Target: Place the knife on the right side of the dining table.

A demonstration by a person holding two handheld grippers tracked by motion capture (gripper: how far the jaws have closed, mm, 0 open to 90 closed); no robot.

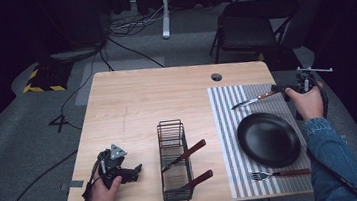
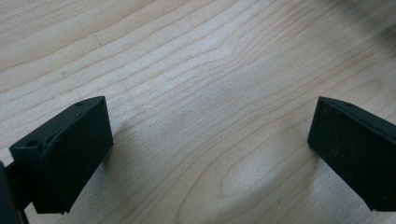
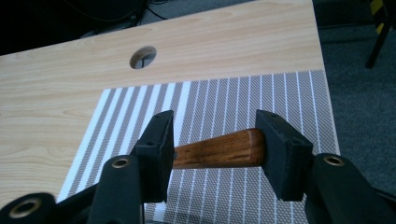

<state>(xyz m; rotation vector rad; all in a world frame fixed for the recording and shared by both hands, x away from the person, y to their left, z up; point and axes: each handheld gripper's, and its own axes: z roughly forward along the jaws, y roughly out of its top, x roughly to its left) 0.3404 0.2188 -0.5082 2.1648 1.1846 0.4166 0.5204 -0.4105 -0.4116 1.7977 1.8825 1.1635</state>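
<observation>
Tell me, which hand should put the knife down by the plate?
Probably the right: the right gripper has the knife handle between its fingers, above the plate. The left gripper sits open across the table.

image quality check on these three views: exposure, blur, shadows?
High view: table evenly lit, surroundings nearly black, black plate shows little detail. Left gripper view: wood grain sharp at centre, top right corner blurred, soft shadow by the jaws of the left hand-held gripper. Right gripper view: wooden handle and striped mat sharp, right hand-held gripper casts no hard shadow.
</observation>
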